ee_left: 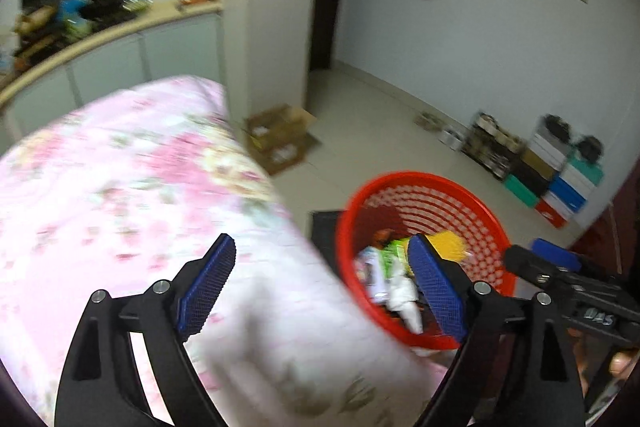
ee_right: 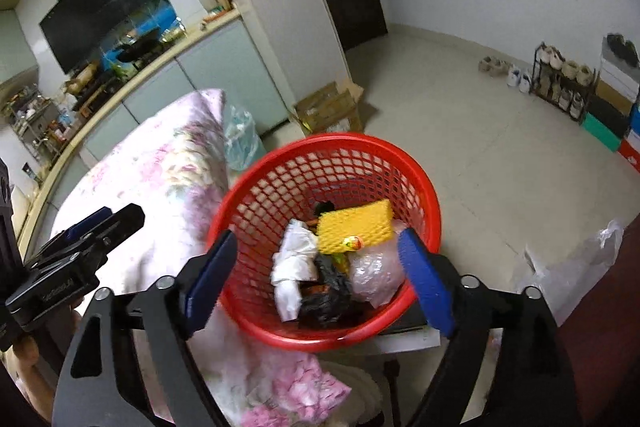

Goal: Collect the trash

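A red mesh basket stands beside the bed and holds trash. In it lie a yellow foam net, crumpled white paper, a black bag and a clear plastic bag. The left wrist view also shows a green wrapper in it. My right gripper is open above the basket with nothing between its blue pads. My left gripper is open over the bed's edge, left of the basket, and empty.
Pink floral bedding fills the left. A cardboard box sits on the tiled floor by the pillar. A shoe rack and stacked shoe boxes line the far wall. A white plastic bag lies at the right.
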The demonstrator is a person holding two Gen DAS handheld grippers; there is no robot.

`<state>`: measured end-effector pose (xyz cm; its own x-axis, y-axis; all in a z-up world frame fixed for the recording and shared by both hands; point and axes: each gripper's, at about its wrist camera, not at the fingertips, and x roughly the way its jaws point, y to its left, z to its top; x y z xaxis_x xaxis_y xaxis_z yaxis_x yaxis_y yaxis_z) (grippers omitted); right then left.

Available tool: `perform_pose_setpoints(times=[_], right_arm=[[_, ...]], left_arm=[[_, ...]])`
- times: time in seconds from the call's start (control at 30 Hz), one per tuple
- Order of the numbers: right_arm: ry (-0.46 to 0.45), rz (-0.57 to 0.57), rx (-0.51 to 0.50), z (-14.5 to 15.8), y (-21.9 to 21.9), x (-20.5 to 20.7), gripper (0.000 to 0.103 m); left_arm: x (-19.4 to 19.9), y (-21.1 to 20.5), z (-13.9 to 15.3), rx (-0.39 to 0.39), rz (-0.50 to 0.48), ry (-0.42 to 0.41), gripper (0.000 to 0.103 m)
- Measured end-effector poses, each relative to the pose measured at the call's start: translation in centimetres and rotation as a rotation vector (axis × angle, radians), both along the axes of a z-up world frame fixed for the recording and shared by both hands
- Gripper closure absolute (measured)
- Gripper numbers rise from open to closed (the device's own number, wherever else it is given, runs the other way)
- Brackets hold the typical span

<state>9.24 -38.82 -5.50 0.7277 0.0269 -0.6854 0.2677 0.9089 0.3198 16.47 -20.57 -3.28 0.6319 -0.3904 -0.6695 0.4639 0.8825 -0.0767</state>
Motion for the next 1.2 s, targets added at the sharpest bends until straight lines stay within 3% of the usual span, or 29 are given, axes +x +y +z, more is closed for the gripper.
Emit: perform_pose_setpoints(times=[0.23, 0.4, 0.63, 0.83, 1.2], right_arm=[[-0.142, 0.055, -0.125, 3.1, 4.0, -3.4, 0.007], [-0.236, 0.098, -0.178, 4.7, 6.4, -5.6, 0.007], [-0.292, 0.119, -0.197, 5.9, 7.9, -7.1, 0.007], [-0.331, 0.138, -0.225, 6.4, 9.5, -7.9, 0.007], [-0.32, 0.165, -0.216, 6.1, 10.7, -7.8, 0.007]], left_arm=[[-4.3, 4.9, 2.4, 0.017, 0.156, -0.131, 0.013], [-7.6, 7.1, 3.5, 0.025, 0.24, -0.199, 0.01], [-11.2, 9.8, 4.4, 0.025, 0.337, -0.291, 0.008], [-12.4, 11.5, 4.1, 0.002, 0.373, -0.289, 0.007], [-13.0, 13.4, 4.0, 0.007, 0.43, -0.298, 0.007]])
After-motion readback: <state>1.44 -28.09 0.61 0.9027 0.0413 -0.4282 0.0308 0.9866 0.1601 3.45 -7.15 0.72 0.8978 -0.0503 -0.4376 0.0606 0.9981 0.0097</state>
